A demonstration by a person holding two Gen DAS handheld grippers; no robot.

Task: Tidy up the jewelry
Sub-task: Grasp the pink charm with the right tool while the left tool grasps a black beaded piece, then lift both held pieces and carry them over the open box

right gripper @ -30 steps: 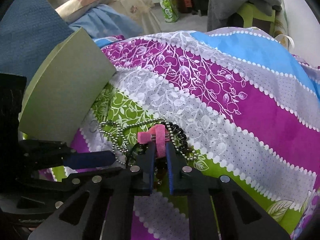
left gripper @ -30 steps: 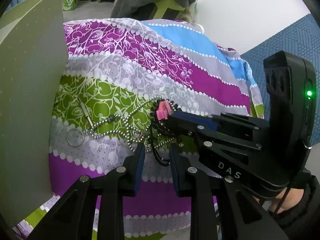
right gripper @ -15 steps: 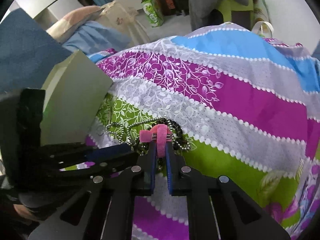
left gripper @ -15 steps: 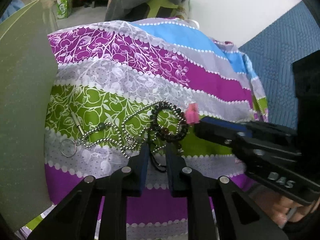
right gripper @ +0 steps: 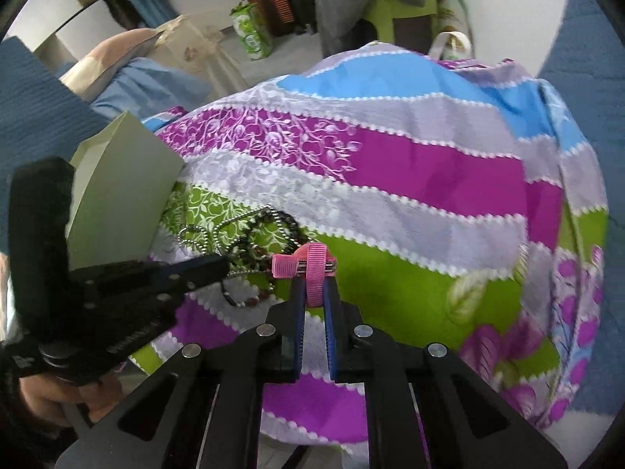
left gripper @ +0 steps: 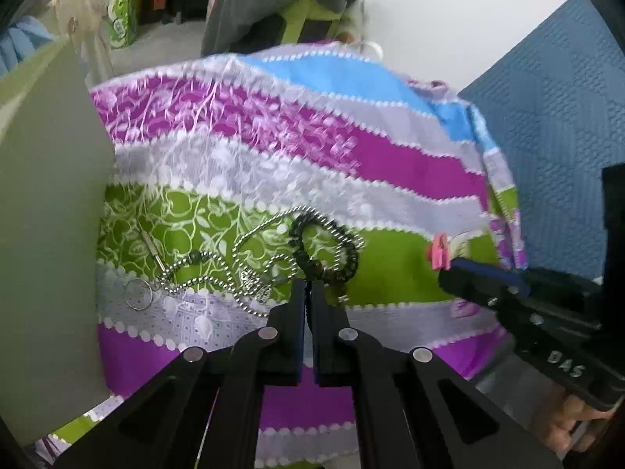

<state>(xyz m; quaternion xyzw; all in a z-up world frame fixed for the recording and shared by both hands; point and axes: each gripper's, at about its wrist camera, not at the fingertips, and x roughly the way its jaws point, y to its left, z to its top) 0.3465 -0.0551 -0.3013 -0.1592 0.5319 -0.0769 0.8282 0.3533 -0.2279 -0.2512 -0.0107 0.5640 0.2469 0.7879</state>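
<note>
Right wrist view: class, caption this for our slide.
Right claw grips a pink hair clip above the tangled chains.

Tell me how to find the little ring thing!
Look at the striped floral bedspread, beside the tall pale green box. Left of the tangled silver ball chain lies a thin round silver key ring. Unlike the beaded chains, it's one plain smooth hoop.

White wall point(left gripper: 449, 19), grey floor point(left gripper: 156, 45), possibly a green chair point(right gripper: 406, 11).
</note>
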